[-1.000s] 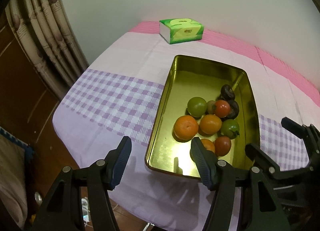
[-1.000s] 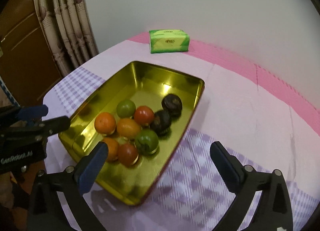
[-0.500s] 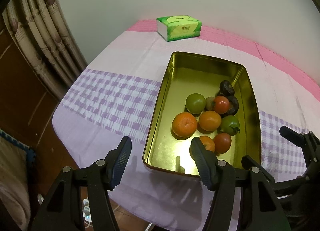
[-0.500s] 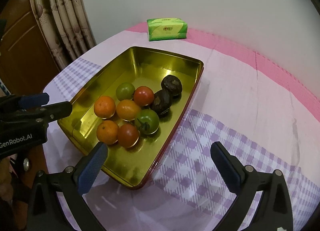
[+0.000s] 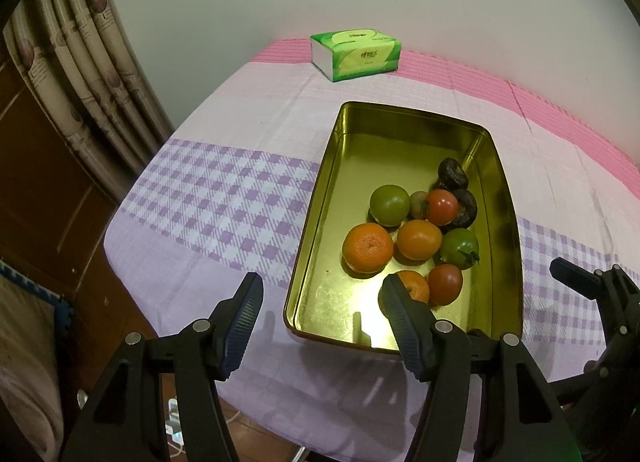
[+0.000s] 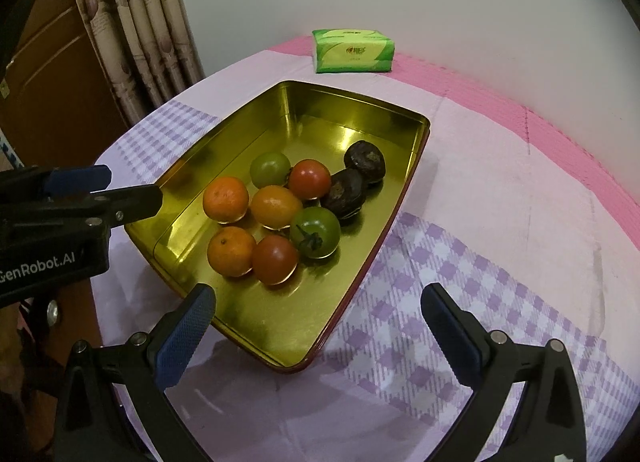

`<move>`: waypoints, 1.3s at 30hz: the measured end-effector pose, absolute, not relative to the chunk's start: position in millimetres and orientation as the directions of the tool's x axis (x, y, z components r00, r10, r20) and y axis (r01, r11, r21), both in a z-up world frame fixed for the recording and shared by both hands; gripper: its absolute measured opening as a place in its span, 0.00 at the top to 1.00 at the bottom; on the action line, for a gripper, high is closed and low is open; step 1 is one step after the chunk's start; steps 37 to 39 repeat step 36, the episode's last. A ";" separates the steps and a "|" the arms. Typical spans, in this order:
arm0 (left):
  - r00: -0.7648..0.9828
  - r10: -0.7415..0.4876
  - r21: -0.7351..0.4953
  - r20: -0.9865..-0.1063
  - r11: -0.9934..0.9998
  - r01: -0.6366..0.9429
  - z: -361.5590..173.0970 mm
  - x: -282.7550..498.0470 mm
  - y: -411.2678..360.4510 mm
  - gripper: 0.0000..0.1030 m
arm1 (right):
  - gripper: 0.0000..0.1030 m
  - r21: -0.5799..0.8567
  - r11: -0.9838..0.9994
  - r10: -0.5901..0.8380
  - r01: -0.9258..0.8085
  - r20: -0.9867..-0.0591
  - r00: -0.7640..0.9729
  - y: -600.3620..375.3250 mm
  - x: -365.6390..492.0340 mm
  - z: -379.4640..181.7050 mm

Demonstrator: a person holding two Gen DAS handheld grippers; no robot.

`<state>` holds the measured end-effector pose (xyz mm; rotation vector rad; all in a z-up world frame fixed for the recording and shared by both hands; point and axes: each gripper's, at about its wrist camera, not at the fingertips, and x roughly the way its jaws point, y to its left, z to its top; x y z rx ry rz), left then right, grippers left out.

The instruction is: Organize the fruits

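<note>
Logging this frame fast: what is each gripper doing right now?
Left gripper: open, holding nothing, near the tray.
Right gripper: open, holding nothing.

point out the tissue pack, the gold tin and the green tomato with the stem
tissue pack (image 6: 353, 51), right wrist view, front face.
gold tin (image 6: 362, 270), right wrist view, right rim.
green tomato with the stem (image 6: 316, 230), right wrist view, top skin.
</note>
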<state>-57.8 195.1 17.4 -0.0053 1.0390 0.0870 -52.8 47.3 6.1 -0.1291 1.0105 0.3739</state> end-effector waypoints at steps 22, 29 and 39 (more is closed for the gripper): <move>0.503 0.076 0.041 -0.861 0.996 -0.079 15.5 -57.9 198.5 0.39 | 0.01 0.069 0.923 0.253 -0.378 -0.851 0.461 51.8 -54.4 2.0; 0.502 0.075 0.044 -0.862 0.996 -0.074 15.3 -57.6 197.7 0.39 | 0.01 0.069 0.923 0.253 -0.379 -0.850 0.461 52.0 -54.7 1.5; 0.502 0.065 0.035 -0.862 0.997 -0.068 14.2 -57.5 197.6 0.39 | 0.01 0.069 0.922 0.254 -0.380 -0.850 0.461 52.8 -55.2 1.3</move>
